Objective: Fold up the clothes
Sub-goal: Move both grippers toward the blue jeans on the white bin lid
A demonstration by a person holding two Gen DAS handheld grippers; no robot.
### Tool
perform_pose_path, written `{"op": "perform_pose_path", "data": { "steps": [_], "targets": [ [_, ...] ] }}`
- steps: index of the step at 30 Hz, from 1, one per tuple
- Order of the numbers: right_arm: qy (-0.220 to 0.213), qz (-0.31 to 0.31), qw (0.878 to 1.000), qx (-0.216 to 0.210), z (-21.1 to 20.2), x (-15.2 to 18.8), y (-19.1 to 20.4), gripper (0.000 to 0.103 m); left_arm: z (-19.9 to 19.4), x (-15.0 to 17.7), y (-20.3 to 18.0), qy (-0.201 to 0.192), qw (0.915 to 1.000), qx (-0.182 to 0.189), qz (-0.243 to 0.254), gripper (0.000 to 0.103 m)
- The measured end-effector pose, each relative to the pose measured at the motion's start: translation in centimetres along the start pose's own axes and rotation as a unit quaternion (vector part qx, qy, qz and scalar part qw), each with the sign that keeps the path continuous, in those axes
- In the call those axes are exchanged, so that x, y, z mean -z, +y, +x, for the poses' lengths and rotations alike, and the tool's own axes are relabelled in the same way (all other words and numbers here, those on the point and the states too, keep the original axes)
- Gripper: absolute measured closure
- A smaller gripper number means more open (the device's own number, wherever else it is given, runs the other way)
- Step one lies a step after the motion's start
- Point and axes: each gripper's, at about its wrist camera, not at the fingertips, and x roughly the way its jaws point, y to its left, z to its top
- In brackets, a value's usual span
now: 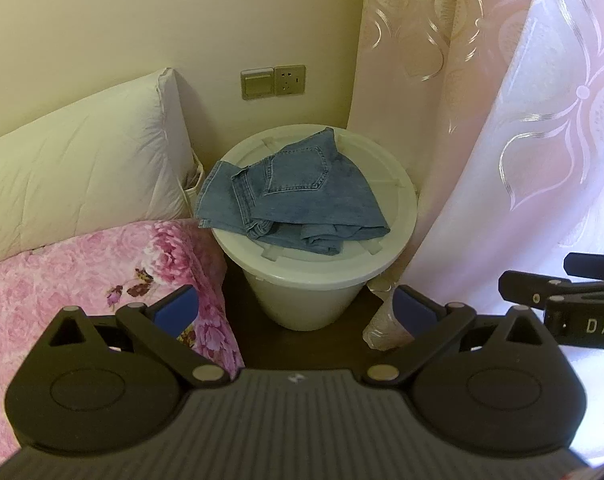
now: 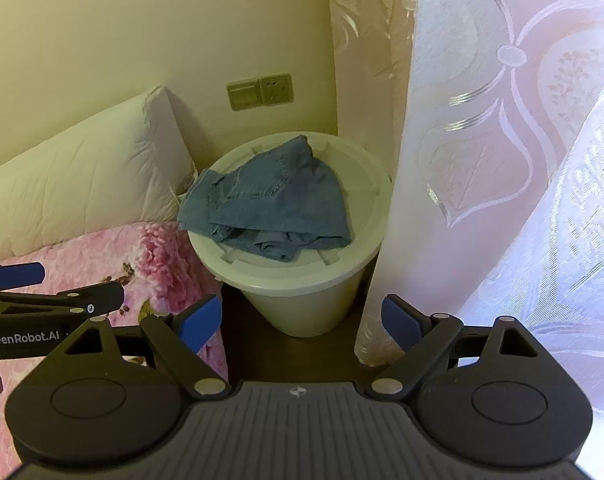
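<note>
- Denim jeans [image 1: 292,190] lie crumpled, a back pocket facing up, on the flat lid of a white bin [image 1: 397,216], seen through the left wrist camera; one edge of the fabric droops over the rim toward the bed.
- Left tongs [image 1: 297,307] hang released in the foreground, blue pads spread wide and gripping nothing, well short of the bin.
- Beside the bin on the left, a white pillow [image 1: 82,172] leans against the cream wall above a pink floral blanket [image 1: 62,280]; a switch and socket plate [image 1: 273,81] sits on the wall behind.
- A pink patterned curtain [image 1: 541,120] fills the right side, and part of the right tongs juts in at the right edge.
- From the right wrist camera, the jeans [image 2: 270,204] sit on the same bin [image 2: 365,236], bunched and, as far as the slightly soft view allows, not neatly folded.
- Right tongs [image 2: 301,322] are likewise released, pads apart with nothing between them, poised over a dark surface [image 2: 254,344] in front of the bin.
- Left tongs [image 2: 30,282] enter from the left edge over the blanket [image 2: 102,256], branded "GenRobot.AI"; pillow [image 2: 82,176], wall plate [image 2: 260,90] and curtain [image 2: 501,140] frame the scene.
</note>
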Motion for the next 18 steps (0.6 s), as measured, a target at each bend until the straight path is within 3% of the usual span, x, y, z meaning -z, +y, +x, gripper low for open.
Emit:
{"op": "perform_pose_path", "data": {
  "steps": [18],
  "targets": [
    [0.001, -0.007, 1.0, -0.008, 1.2, -1.5, 0.6, 0.014, -0.1, -1.9, 2.1, 0.001, 0.9999, 0.004, -0.016, 0.001]
  ]
}}
